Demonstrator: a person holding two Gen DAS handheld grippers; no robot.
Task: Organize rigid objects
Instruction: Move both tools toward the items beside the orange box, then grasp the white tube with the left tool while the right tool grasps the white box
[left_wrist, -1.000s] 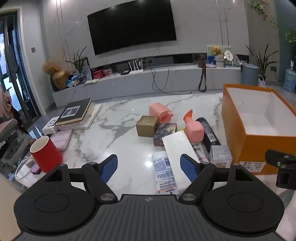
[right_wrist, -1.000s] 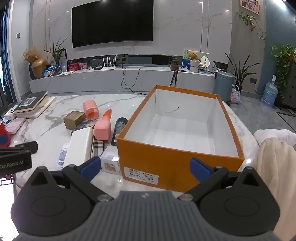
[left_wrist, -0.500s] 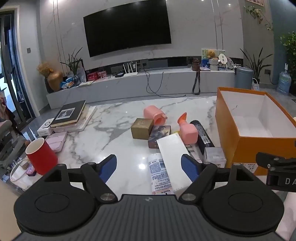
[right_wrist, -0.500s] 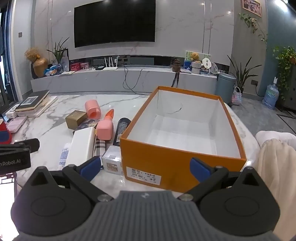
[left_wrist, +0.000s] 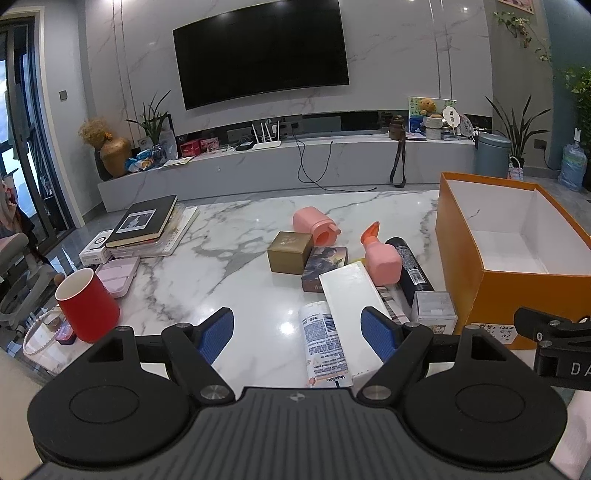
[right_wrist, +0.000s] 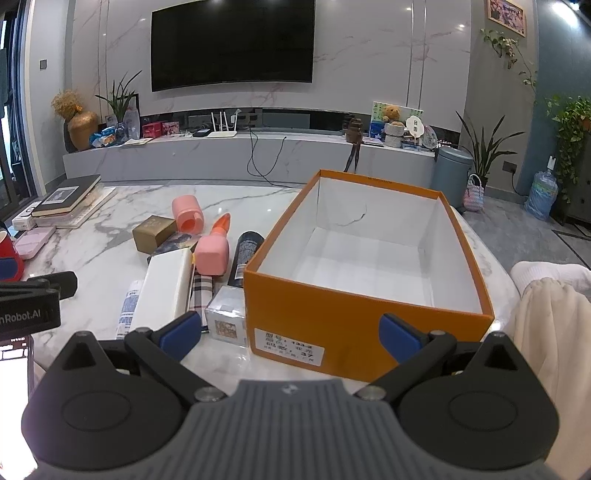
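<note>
Clutter lay in a tight group on the marble table (left_wrist: 229, 258), just left of the orange box (right_wrist: 362, 317), whose long axis ran away from the cameras and whose white inside held nothing. Nearest the grippers, the white lotion tube (left_wrist: 325, 343) and the long white box (left_wrist: 351, 295) lay side by side, both lengthwise toward the far wall, the box leaning slightly left at its far end. Beyond them the pink spray bottle (left_wrist: 380, 258) lay flat with its orange nozzle pointing away, and the black can (left_wrist: 408, 264) lay alongside it, close to the orange box's left wall. A pink cup (left_wrist: 314, 225) lay on its side, mouth turned toward the cameras, beside a gold box (left_wrist: 290, 251). A small clear cube (right_wrist: 225, 317) touched the orange box's near corner.

Both tongs hung above the near table edge. The left gripper (left_wrist: 297, 332) stood wide apart, gripping nothing. The right gripper (right_wrist: 291, 332) was likewise spread wide and empty.
</note>
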